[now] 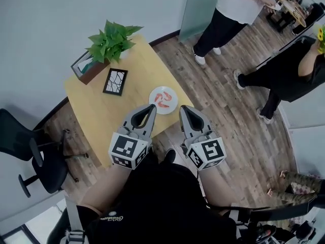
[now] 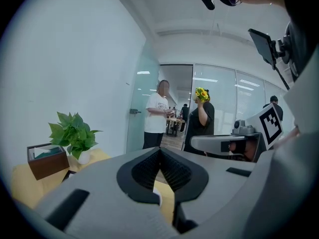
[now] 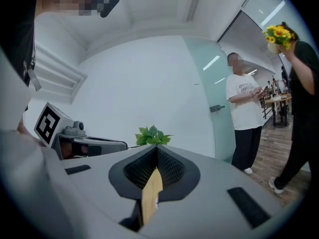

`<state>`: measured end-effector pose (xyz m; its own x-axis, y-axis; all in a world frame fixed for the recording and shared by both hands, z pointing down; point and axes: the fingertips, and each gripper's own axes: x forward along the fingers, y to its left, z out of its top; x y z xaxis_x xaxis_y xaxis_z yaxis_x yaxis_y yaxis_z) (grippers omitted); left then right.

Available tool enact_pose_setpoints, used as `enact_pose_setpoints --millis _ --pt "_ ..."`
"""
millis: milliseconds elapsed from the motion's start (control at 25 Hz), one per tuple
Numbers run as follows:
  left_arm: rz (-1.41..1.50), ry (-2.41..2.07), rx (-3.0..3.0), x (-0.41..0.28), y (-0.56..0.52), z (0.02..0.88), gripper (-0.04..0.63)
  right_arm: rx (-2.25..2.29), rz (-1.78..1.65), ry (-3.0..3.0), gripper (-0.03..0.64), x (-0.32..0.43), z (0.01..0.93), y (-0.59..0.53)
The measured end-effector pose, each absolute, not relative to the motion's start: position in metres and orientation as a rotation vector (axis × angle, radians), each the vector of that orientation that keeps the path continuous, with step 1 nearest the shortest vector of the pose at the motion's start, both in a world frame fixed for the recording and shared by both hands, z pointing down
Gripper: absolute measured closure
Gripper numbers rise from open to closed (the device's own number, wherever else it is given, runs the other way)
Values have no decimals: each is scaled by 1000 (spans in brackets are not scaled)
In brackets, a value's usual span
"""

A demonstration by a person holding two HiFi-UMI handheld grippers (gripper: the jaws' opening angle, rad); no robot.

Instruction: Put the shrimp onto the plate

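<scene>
Off the counter's [image 1: 99, 118] left corner, a black office chair [image 1: 30, 154] stands on the wood floor [image 1: 228, 116]. Along the counter's far edge by the wall sits a brown box [image 1: 87, 71], with a leafy green plant [image 1: 109, 42] just beside it toward the far corner. A black picture frame [image 1: 115, 81] lies flat just in front of the box.

Near the counter's right corner rests the white plate [image 1: 153, 96], and the orange shrimp [image 1: 163, 99] already lie on it, curled in the middle.

Over the counter's near right edge, the left gripper [image 1: 151, 107] hovers with its tips just beside the plate's near rim. Its own view shows the jaws together at the tips, nothing between them, with bare counter and a sliver of white showing below them.

Beside it, the right gripper [image 1: 184, 109] points at the right corner, close to the plate's rim. Its jaws are likewise together and carry nothing.

Farther right on the floor stands a person in a white top [image 1: 231, 9], and beyond, a person in black [image 1: 287, 70] holds yellow flowers [image 3: 277, 34].
</scene>
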<state>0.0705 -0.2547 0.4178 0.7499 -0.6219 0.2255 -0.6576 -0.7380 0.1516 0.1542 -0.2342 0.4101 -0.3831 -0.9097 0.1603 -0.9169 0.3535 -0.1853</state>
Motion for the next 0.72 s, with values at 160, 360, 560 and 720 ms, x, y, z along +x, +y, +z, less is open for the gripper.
enact_pose_setpoints --millis 160,360,560,720 --pt "242 -1030 2716 67 -251 420 595 1698 365 -2586 614 148 406 -230" --pt "233 -1034 2715 66 -249 419 595 1673 355 -2592 614 142 405 -228" --pt "223 -1038 2717 66 -245 417 594 1645 343 -2591 615 137 407 -224" --pt "224 -1041 2717 65 -243 417 595 1631 334 -2590 615 136 406 -221"
